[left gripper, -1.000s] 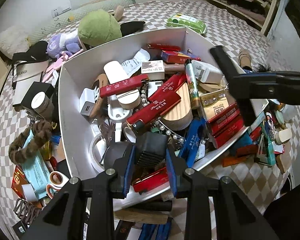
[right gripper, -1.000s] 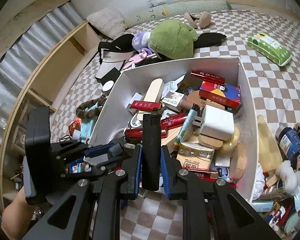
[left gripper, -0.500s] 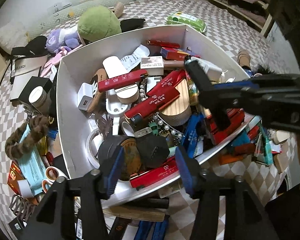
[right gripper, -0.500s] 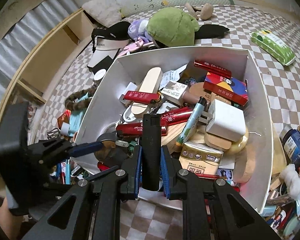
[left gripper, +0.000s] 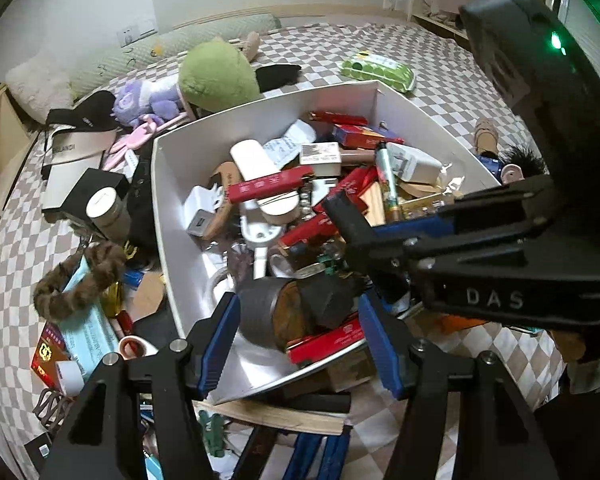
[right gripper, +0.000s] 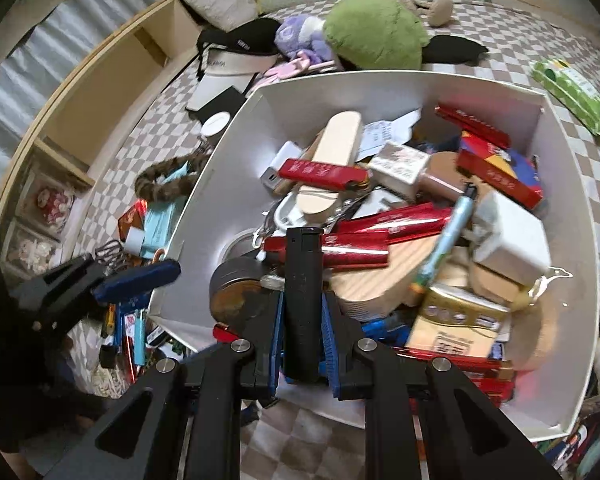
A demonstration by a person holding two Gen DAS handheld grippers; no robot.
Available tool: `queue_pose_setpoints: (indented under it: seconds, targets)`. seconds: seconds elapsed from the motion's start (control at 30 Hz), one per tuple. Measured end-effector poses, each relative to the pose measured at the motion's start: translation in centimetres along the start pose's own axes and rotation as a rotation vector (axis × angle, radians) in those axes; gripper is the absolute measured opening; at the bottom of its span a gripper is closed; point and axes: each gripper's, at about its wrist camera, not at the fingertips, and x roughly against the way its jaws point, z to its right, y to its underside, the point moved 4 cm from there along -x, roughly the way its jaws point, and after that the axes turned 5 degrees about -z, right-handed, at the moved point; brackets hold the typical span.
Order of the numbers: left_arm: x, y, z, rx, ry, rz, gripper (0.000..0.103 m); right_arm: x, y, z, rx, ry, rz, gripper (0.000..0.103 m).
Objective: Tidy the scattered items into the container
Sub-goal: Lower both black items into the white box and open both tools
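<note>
Black and slender, a lighter (right gripper: 302, 304) is clamped between the blue pads of the right gripper (right gripper: 302, 320), its long axis running straight along the fingers and its capped end pointing out over the near edge of the white box (right gripper: 400, 88). The box is heaped with red cartons, a white charger (right gripper: 508, 236) and a wooden brush. The left gripper (left gripper: 298, 340) is held above the box's near corner with its jaws opening, nothing pressed between them; a dark round tin (left gripper: 260, 312) is seen lying below.
</note>
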Motion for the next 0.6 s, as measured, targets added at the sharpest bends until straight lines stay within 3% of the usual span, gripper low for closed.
queue_pose_setpoints:
  seconds: [0.23,0.6]
  targets:
    - [0.1,0.7,-2.0,0.053,-0.006,-0.006,0.061,-1.1,0.3,-0.9,0.032,0.016,-0.032,0.019]
    - [0.2,0.9,-1.5,0.026,-0.008,-0.007,0.062,-1.0,0.7,-0.1,0.022,0.039,-0.054,0.019]
